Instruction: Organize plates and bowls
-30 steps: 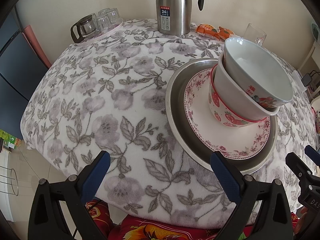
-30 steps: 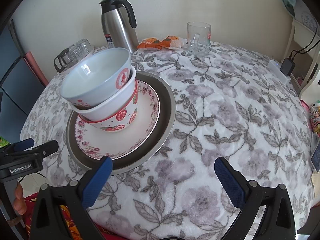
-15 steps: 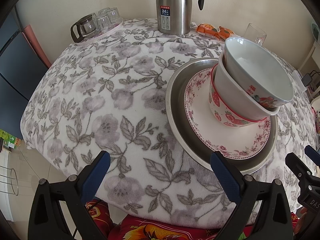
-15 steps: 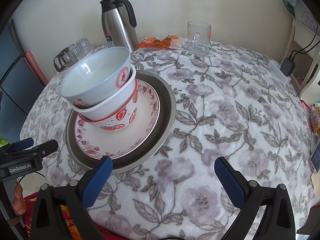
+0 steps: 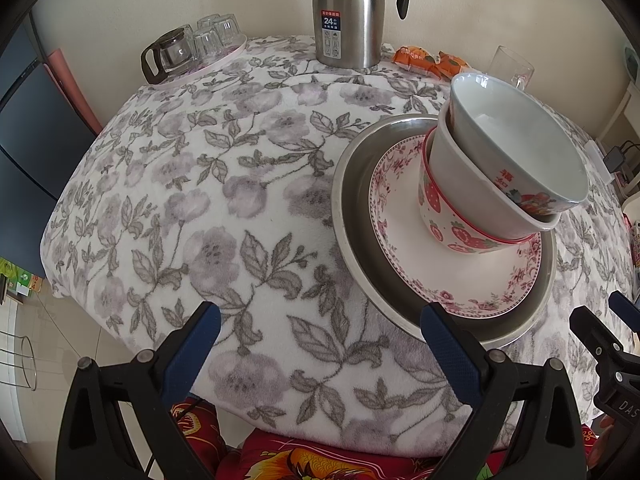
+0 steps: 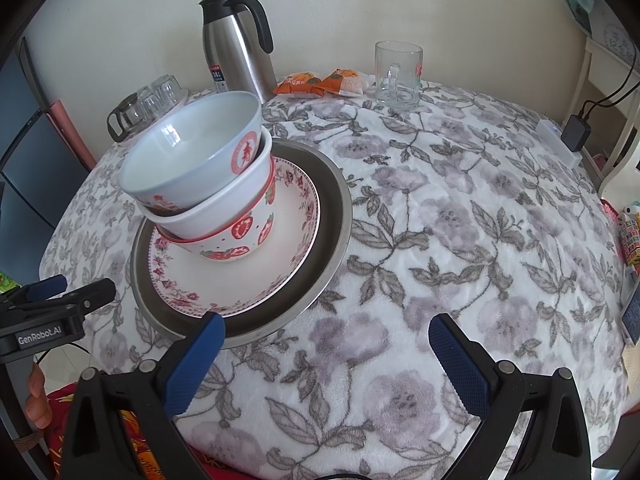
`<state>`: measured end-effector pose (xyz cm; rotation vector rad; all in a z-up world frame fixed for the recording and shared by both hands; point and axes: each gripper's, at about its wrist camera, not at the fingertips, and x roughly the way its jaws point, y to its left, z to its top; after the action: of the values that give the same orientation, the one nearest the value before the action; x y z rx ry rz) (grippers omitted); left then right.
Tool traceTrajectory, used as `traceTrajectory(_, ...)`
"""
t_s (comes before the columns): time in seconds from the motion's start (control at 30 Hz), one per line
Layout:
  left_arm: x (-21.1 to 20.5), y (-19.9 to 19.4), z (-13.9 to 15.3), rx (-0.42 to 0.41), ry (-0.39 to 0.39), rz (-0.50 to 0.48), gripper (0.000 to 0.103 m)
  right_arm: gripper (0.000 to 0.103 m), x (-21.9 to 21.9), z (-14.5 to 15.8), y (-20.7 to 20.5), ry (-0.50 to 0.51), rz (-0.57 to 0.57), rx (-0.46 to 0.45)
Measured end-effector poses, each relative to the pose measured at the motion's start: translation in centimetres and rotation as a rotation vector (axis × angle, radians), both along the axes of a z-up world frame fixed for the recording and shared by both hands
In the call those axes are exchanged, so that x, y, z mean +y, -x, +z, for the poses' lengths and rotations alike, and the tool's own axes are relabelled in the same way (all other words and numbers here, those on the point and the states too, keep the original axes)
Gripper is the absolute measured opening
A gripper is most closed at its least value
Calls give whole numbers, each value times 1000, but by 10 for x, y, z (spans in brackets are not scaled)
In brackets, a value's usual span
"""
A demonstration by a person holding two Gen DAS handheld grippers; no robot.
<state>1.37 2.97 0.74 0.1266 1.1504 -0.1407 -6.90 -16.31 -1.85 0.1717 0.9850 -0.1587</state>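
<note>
Right wrist view: three bowls (image 6: 200,184) sit nested on stacked plates (image 6: 280,248) on the tabletop (image 6: 460,220); both grippers' jaws gape empty.

floral table (image 5: 224,216), steel tray (image 5: 352,248), thermos (image 5: 347,12)

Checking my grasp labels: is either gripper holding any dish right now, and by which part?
Nothing is held. The left gripper and right gripper are both open and empty, short of the stacked bowls.

Left tool (image 5: 320,344) and right tool (image 6: 326,346) both hover with jaws spread wide, gripping nothing.
</note>
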Motion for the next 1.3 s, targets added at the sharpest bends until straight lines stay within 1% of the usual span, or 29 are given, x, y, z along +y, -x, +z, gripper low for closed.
traceTrajectory(1.17, 1, 2, -4, 5, 1, 2, 100, 103, 1, -1, 1, 1, -1, 1)
traceTrajectory(1.3, 1, 4, 4, -23, 7, 0, 100, 103, 1, -1, 0, 2, -1, 1)
